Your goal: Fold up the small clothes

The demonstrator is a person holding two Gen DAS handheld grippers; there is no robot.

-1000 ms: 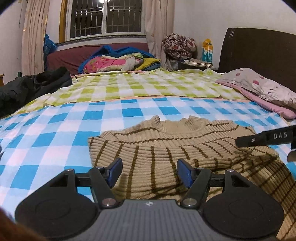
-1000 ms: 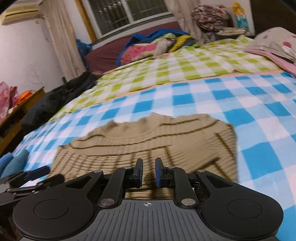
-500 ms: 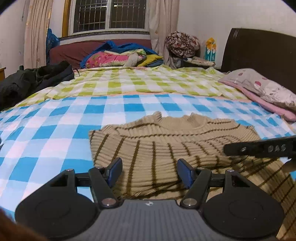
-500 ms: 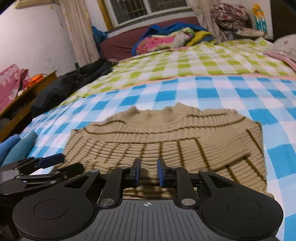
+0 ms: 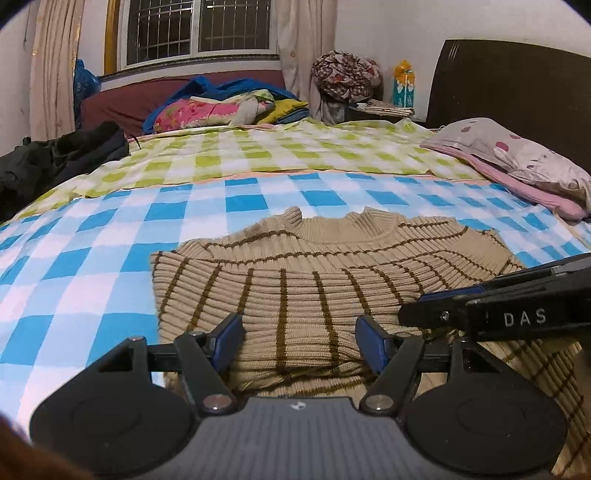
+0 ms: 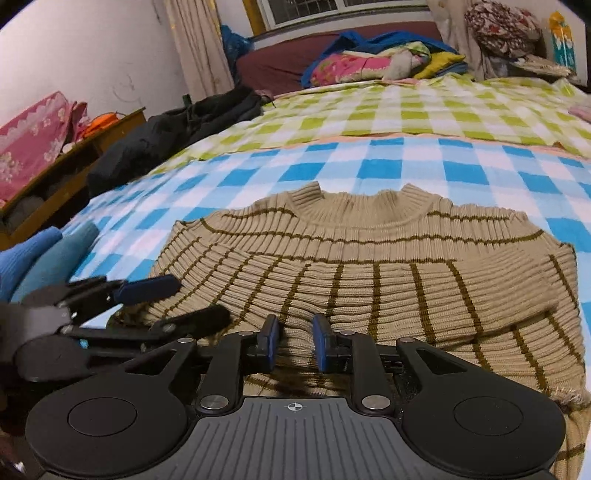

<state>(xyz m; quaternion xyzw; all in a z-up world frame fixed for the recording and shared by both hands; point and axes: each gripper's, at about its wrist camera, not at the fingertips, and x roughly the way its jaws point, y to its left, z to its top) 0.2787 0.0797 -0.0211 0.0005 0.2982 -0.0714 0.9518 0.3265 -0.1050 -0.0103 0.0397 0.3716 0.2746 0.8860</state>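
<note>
Both wrist cameras sit low at the bed's (image 5: 110, 229) near edge, facing the window (image 5: 199, 29) — sharing the sweater (image 6: 369, 266) close up.

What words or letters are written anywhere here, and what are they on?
"DAS": white letters on the side of the right gripper, seen from the left wrist camera.
The yellow and blue pack by the headboard has print, too small to read.
Nothing else is readable.

Bed (image 5: 92, 236) in blue check up front, green check behind; sweater (image 5: 295, 295) flat on it, pillow (image 5: 517, 158) right, dark jacket (image 5: 55, 158) left.
</note>
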